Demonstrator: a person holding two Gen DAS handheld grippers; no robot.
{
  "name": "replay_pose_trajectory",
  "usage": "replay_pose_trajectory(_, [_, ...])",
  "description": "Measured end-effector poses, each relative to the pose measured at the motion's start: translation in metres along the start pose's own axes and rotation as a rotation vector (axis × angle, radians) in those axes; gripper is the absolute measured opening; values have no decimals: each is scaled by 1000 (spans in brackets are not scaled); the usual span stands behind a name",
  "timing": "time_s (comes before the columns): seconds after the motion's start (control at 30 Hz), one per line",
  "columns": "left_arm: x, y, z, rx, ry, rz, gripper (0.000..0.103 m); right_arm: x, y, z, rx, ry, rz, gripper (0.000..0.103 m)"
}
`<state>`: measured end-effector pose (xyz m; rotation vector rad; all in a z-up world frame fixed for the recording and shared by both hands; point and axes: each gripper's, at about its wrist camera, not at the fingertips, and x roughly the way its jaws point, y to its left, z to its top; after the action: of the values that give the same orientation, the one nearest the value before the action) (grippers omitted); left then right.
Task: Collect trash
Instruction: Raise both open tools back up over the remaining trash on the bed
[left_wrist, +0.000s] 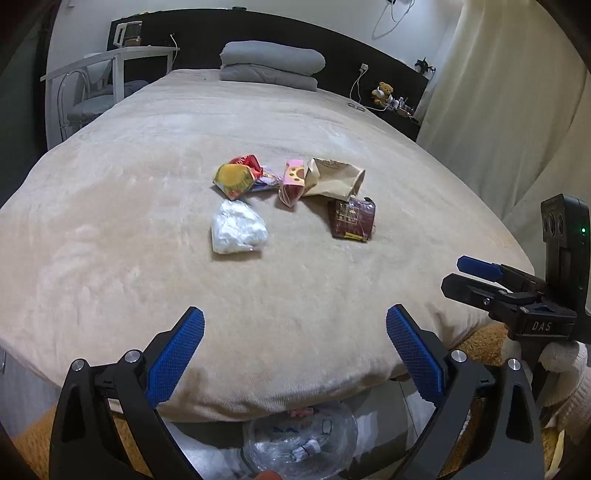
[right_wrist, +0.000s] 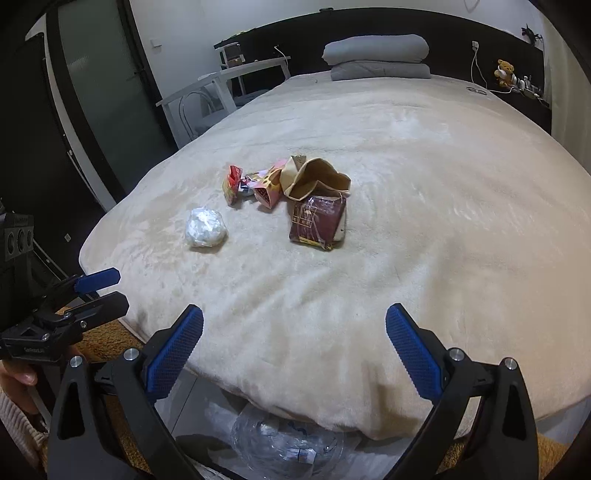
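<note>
- Left wrist view: the left gripper (left_wrist: 294, 328) hangs over the near edge of the bed (left_wrist: 110, 206), its blue-padded fingers (left_wrist: 175, 356) spread wide with nothing between them.
- The trash lies in a loose cluster near the middle of the beige blanket, well apart from the gripper: a crumpled white plastic bag (left_wrist: 238, 227) nearest, a yellow and red snack wrapper (left_wrist: 236, 177) behind it, a pink and yellow packet (left_wrist: 293, 182) to the right of that, a crumpled brown paper bag (left_wrist: 334, 177) touching the packet, and a dark red wrapper (left_wrist: 352, 218) just in front of the paper bag.
- At the right edge, the right gripper (left_wrist: 461, 275) is seen from the side, held in a hand wearing a white glove (left_wrist: 565, 360); its fingers stand apart and hold nothing.
- A clear plastic bag (left_wrist: 299, 441) sits on the floor below the bed edge, between the left gripper's fingers.
- Folded grey bedding (left_wrist: 271, 62) rests at the head of the bed.
- Right wrist view: the right gripper (right_wrist: 294, 328) is likewise wide open and empty above the bed's near edge.
- The dark red wrapper (right_wrist: 318, 221) is the closest piece ahead, the brown paper bag (right_wrist: 314, 179) touching it behind, the white plastic bag (right_wrist: 205, 227) well to its left.
- The left gripper (right_wrist: 107, 290) shows at the left, fingers parted, empty.
</note>
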<state>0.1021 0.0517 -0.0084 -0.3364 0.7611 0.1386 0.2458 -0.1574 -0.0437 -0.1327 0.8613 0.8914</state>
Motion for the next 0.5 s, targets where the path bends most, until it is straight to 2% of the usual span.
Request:
replay_pose_trajectory(0.2, [18,15,26,-5,15,-3,97,25,-4,24,16,20,21,96])
replay_pose_trajectory(0.3, [30,22,37,-11,43,2,97,38,-7,35,26,31,39,91])
replay_pose_trajectory(0.5, [52,32,52,-12,76,24,97,70,-10,53,30,77,14,87])
